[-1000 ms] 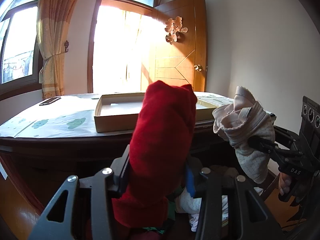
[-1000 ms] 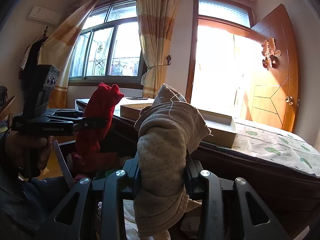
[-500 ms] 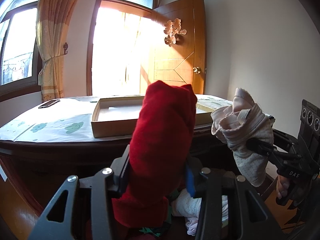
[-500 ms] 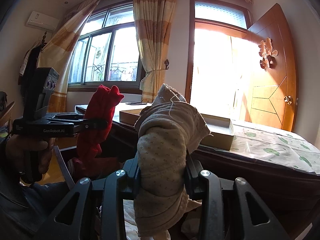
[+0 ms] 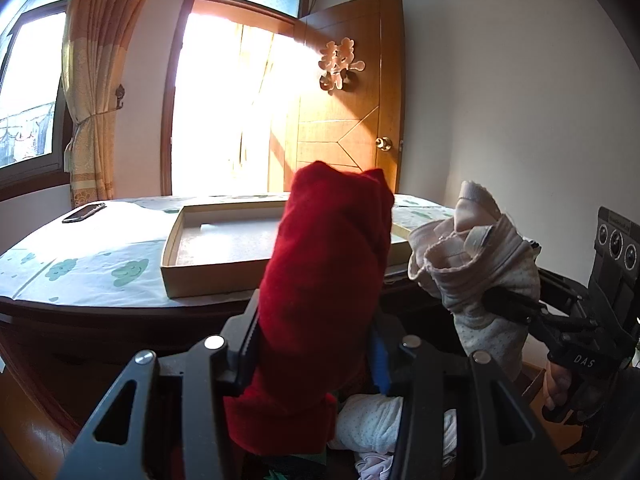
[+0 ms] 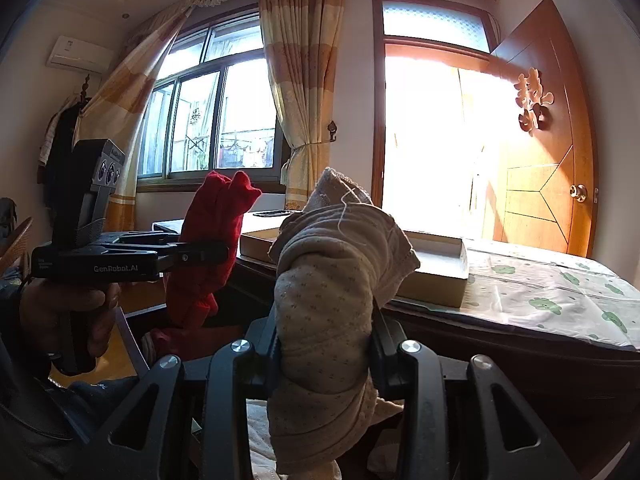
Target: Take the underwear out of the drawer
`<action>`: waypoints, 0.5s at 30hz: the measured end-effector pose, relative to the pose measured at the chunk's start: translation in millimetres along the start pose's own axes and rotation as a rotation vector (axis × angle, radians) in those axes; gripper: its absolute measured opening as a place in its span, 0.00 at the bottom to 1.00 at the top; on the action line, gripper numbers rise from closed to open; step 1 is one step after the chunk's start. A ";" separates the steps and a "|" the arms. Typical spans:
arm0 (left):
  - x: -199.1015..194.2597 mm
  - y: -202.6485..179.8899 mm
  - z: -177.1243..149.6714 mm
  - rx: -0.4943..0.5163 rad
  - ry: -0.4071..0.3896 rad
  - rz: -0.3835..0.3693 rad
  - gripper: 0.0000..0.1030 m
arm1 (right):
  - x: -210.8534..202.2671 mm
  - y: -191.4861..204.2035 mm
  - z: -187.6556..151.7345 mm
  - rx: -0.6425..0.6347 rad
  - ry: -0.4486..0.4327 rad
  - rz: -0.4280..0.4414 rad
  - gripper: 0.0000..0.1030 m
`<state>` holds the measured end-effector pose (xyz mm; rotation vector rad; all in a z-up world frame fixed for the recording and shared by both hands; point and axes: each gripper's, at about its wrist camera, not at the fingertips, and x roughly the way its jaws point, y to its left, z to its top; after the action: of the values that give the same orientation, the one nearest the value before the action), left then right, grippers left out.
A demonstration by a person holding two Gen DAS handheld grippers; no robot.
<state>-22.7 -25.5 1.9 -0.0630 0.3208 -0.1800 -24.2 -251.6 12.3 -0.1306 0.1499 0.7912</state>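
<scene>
My left gripper point(image 5: 316, 344) is shut on a rolled red piece of underwear point(image 5: 324, 280), which stands upright between its fingers. The same red roll point(image 6: 212, 240) shows at the left of the right wrist view, clamped in the left gripper point(image 6: 208, 256). My right gripper point(image 6: 324, 340) is shut on a beige dotted piece of underwear point(image 6: 332, 280); in the left wrist view that beige roll point(image 5: 476, 264) hangs at the right in the right gripper point(image 5: 508, 304). Both rolls are held above the open drawer, where pale folded clothes point(image 5: 372, 420) lie below the fingers.
A dark wooden table point(image 5: 120, 316) stands just ahead, covered with a white cloth with green prints point(image 5: 80, 264). On it sit a shallow cardboard box lid point(image 5: 224, 248) and a dark phone point(image 5: 84, 213). Behind are a bright doorway, an open wooden door point(image 5: 348, 120) and curtains.
The view has shifted very slightly; the table and box sit a little lower and more left than before. Both grippers keep the same grip on their rolls.
</scene>
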 end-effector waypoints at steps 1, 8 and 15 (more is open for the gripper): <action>1.3 0.1 1.8 -0.003 0.000 -0.001 0.43 | 0.6 0.1 1.8 -0.001 0.001 -0.001 0.36; 7.1 -8.8 12.6 0.016 0.000 -0.028 0.43 | 6.9 0.0 8.5 -0.005 0.020 0.002 0.37; 14.0 -9.2 29.2 -0.004 0.007 -0.051 0.43 | 8.9 -6.4 15.5 0.015 0.023 0.002 0.37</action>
<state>-1.9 -36.1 26.1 -0.0748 0.3272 -0.2297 -12.1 -247.2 26.3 -0.1255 0.1781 0.7906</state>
